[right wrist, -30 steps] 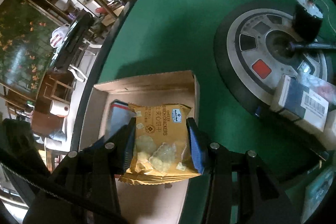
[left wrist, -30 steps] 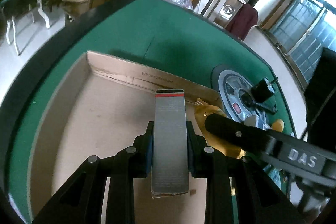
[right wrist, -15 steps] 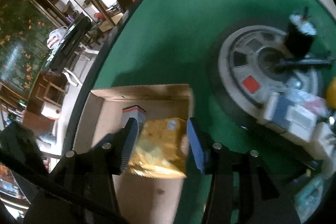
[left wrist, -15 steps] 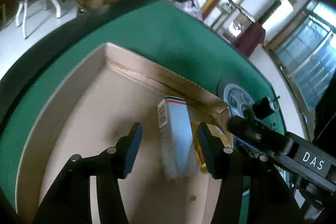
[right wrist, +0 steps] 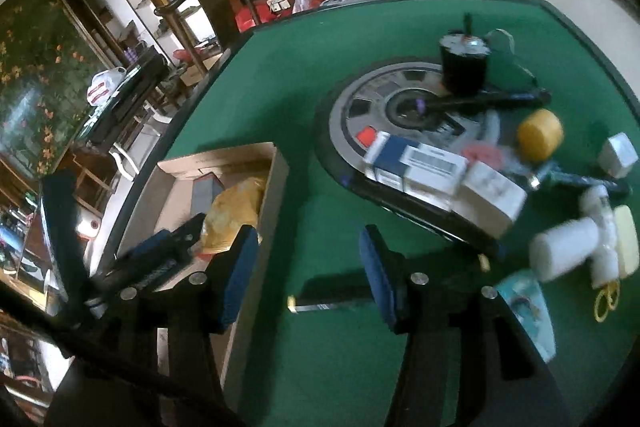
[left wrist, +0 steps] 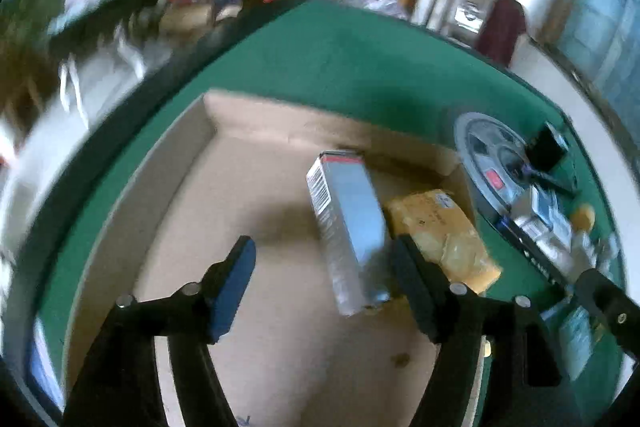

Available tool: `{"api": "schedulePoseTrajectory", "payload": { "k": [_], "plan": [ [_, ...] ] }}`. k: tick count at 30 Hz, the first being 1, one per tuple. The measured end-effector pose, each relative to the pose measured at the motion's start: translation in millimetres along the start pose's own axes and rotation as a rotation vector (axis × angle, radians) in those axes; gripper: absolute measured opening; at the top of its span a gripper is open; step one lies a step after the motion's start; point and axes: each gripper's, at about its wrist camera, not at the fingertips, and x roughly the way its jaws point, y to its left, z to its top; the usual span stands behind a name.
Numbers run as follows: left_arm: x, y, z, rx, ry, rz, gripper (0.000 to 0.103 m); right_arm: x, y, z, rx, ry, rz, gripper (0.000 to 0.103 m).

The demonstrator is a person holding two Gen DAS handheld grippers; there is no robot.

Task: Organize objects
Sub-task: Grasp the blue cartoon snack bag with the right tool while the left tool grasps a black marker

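A shallow cardboard box (left wrist: pixel 256 119) lies on the green table. In it lie a long silver carton (left wrist: pixel 352 223) and a yellow cracker bag (left wrist: pixel 440 227), side by side by the right wall. My left gripper (left wrist: pixel 324 267) is open and empty above the box floor; its right finger is close to the carton. My right gripper (right wrist: pixel 308 271) is open and empty over green felt, right of the box (right wrist: pixel 276 179). The bag (right wrist: pixel 236 207) and carton (right wrist: pixel 204 191) show there too.
A round grey disc (right wrist: pixel 360 107) holds a black cylinder (right wrist: pixel 464 67) and a blue-and-white carton (right wrist: pixel 416 167). To the right lie a white box (right wrist: pixel 492 199), a yellow ball (right wrist: pixel 540 135), white bottles (right wrist: pixel 568 251) and small items. A black bar (right wrist: pixel 332 295) lies between my right fingers.
Both grippers opened and let go: the silver carton and the cracker bag now lie in the box. The right gripper swung right over the felt; the left drew back.
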Motion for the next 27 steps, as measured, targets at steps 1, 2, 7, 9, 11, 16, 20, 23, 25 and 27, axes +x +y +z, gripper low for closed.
{"api": "schedulePoseTrajectory", "payload": {
  "k": [1, 2, 7, 9, 11, 16, 20, 23, 25, 27],
  "plan": [
    [-3, -5, 0, 0.030, -0.011, 0.033, 0.066, -2, -1, 0, -0.003, -0.003, -0.003, 0.052],
    [-5, -8, 0, 0.057, -0.005, 0.062, 0.066, -7, -4, -2, -0.007, -0.012, -0.005, 0.052],
    [-28, 11, -5, -0.042, -0.038, -0.087, 0.066, -37, -23, -12, -0.008, -0.079, -0.006, 0.052],
    [-49, 15, -10, -0.064, -0.071, -0.140, 0.066, -47, -34, -15, -0.001, -0.104, -0.020, 0.053],
    [-68, 6, -15, -0.041, -0.102, -0.175, 0.066, -58, -50, -18, 0.008, -0.132, -0.040, 0.059],
    [-89, -46, -29, 0.109, -0.089, -0.279, 0.072, -70, -94, -28, 0.082, -0.146, -0.069, 0.062],
    [-71, -98, -40, 0.318, -0.031, -0.232, 0.072, -73, -126, -42, 0.140, -0.160, -0.099, 0.062],
    [-50, -136, -51, 0.514, -0.003, -0.141, 0.072, -76, -144, -50, 0.171, -0.188, -0.117, 0.062],
    [-38, -149, -53, 0.577, 0.024, -0.118, 0.072, -78, -152, -54, 0.181, -0.208, -0.125, 0.062],
    [-18, -165, -54, 0.641, 0.047, -0.048, 0.072, -79, -157, -55, 0.181, -0.222, -0.129, 0.062]
  ]
}}
